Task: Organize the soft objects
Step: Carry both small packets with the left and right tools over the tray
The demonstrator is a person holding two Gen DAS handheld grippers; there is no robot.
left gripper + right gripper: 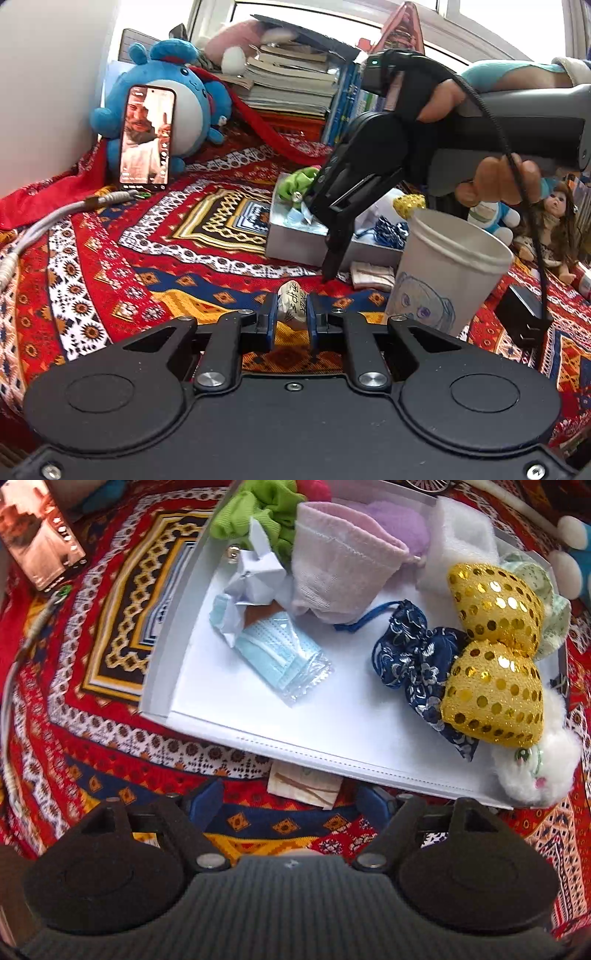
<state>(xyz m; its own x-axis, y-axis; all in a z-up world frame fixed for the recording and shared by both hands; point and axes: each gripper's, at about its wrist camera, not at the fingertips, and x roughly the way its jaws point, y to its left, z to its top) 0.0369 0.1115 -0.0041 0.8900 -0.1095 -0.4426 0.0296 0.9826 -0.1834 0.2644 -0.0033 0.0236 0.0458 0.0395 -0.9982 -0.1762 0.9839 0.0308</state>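
My left gripper (pixel 291 312) is shut on a small crumpled pale packet with printed characters (pixel 293 301), held just above the patterned cloth. My right gripper (pixel 290 799) points straight down at the cloth, open, its blue pads (pixel 207 799) wide apart. A flat beige folded packet (pixel 306 786) lies on the cloth between and just ahead of them, untouched, against the front wall of the white box (pixel 207 722). In the left wrist view the right gripper (pixel 330 267) stands tip-down before the box (pixel 295 247), a hand holding it.
The box holds a wrapped face mask (pixel 284 657), blue brocade pouch (pixel 417 661), gold sequin hearts (pixel 495 698), pink pouch (pixel 332 572), green cloth (pixel 258 509) and white plush (pixel 535 768). A drawn-on paper cup (pixel 443 280) stands right of my left gripper. A phone (pixel 147 134) leans on a blue plush (pixel 192 99).
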